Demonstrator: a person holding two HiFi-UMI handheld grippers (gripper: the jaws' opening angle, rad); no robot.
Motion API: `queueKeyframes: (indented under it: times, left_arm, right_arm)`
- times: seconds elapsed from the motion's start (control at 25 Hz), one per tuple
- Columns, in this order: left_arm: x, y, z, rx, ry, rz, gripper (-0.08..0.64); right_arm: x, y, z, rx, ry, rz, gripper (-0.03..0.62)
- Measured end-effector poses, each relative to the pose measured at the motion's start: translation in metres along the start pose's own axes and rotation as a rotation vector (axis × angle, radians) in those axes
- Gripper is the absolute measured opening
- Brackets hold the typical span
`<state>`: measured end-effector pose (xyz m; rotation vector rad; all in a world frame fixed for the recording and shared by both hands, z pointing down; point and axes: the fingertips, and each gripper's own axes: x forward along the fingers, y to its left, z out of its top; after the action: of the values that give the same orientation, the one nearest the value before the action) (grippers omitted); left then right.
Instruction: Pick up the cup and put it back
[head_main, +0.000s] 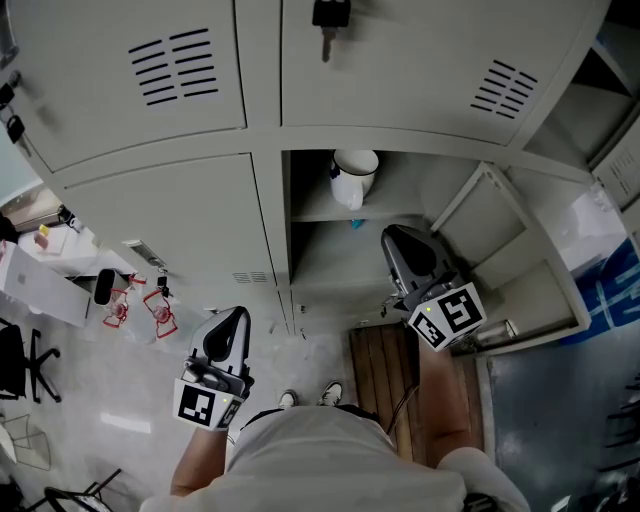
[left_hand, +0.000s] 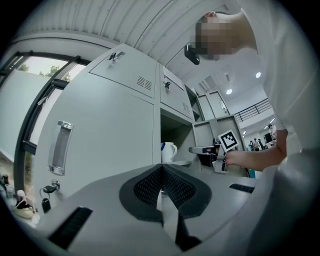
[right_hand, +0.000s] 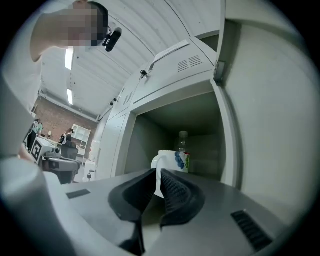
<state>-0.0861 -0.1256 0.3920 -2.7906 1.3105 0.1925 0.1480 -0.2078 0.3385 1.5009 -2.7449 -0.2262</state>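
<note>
A white cup (head_main: 352, 175) with a blue mark stands on the upper shelf (head_main: 400, 208) of the open locker; it also shows as the cup (left_hand: 168, 151) and the cup (right_hand: 174, 162). My right gripper (head_main: 392, 238) points level into the opening, short of the cup and a little below it. In the right gripper view, the right gripper (right_hand: 158, 172) has its jaws closed to a thin slit with nothing between them. My left gripper (head_main: 237, 315) hangs back in front of the closed left door. In the left gripper view, the left gripper (left_hand: 161, 167) is shut and empty.
A clear bottle (right_hand: 183, 141) stands behind the cup. The locker's door (head_main: 520, 260) swings open to the right. Keys with red tags (head_main: 140, 300) hang on the left door. A wooden board (head_main: 385, 370) lies on the floor by my feet.
</note>
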Motion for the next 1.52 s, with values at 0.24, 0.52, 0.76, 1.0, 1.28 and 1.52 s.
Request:
queueKeyframes:
  times: [0.24,0.52,0.76,1.0,1.28,1.52]
  left_arm:
    - [-0.001,0.001,0.001,0.004,-0.005,-0.002,0.021]
    - [-0.005,0.004,0.004,0.006,-0.011,0.007,0.021]
    - [-0.009,0.007,0.004,0.007,-0.008,0.014,0.021]
    - [-0.010,0.007,0.003,0.003,-0.007,0.015,0.021]
    - [-0.010,0.006,0.007,0.008,-0.021,0.011,0.021]
    - [-0.022,0.018,0.009,0.015,-0.017,0.057,0.021]
  right_arm:
    - [-0.012,0.003,0.009,-0.014,-0.001,-0.003,0.020]
    - [-0.040,0.015,0.020,-0.014,-0.028,-0.019,0.017]
    - [-0.067,0.021,0.021,-0.009,-0.023,-0.053,0.017]
    - [-0.092,0.025,0.026,0.002,-0.031,-0.092,0.017]
    - [-0.118,0.024,0.031,0.012,-0.046,-0.157,0.017]
    - [-0.149,0.026,0.031,0.011,-0.032,-0.235,0.017]
